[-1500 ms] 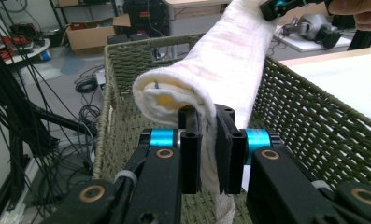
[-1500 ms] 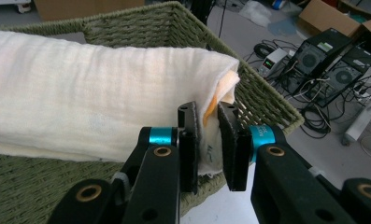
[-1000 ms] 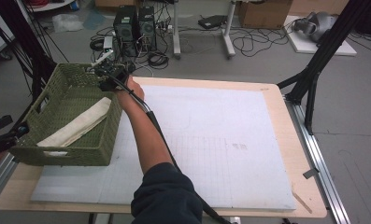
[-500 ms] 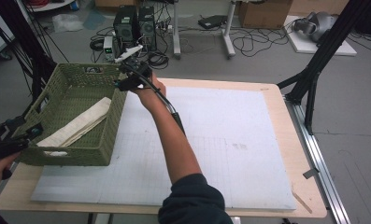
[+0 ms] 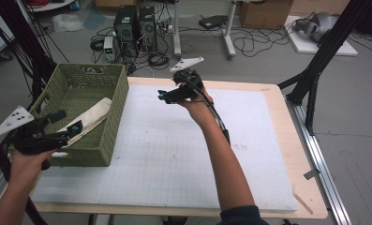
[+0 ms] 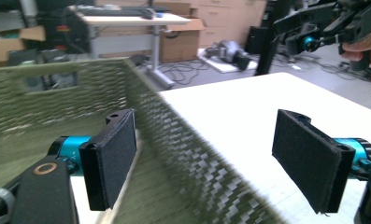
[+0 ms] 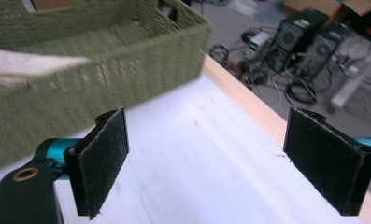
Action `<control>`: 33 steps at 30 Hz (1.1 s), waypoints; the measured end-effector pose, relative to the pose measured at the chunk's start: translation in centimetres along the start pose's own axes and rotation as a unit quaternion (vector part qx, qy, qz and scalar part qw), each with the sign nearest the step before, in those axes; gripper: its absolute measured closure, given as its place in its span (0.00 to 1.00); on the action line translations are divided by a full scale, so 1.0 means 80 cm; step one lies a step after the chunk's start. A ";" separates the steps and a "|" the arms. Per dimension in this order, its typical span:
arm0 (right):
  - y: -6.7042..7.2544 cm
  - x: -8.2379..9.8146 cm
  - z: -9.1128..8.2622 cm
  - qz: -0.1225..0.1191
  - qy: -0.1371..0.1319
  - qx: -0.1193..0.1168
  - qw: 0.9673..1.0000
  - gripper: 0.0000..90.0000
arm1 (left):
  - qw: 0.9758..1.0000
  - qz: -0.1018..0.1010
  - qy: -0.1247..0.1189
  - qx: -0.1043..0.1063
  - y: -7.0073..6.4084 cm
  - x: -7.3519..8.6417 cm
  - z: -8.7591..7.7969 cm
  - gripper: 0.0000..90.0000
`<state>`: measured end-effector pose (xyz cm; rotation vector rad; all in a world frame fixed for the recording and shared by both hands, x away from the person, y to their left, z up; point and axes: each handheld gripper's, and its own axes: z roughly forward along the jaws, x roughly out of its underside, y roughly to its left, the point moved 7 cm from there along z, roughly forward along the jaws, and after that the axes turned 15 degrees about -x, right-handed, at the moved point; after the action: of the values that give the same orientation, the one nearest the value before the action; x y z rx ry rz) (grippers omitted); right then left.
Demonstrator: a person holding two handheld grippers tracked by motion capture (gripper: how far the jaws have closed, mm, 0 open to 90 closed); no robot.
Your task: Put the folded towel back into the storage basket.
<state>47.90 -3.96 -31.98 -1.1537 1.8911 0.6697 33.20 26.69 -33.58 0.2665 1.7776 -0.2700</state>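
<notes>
- We see the wooden table [image 5: 286, 140] carrying a white gridded mat [image 5: 174, 159] that covers most of its top.
- We find the green woven basket [image 5: 87, 89] standing on the mat's left end, its near right corner between the left gripper's jaws in the left gripper view, untouched by either pad.
- We make out a folded cream cloth [image 5: 92, 117] lying inside the basket, leaning toward its right wall.
- We hold the right gripper [image 5: 170, 95] above the mat's far middle, well apart from the basket; its jaws have just been opening and now stand released with nothing between them.
- We hold the left gripper [image 5: 66, 121] at the basket's near left side, over the rim; its jaws have also just been opening and grasp nothing.
</notes>
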 end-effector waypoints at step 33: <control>0.029 0.247 -0.202 0.055 -0.036 0.123 0.990 0.13 | 0.992 0.044 0.025 0.114 -0.193 0.065 0.099 0.25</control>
<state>34.86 -24.54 -39.95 -0.8639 1.9242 0.5128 34.38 9.66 -39.81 0.5162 1.7796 -0.4068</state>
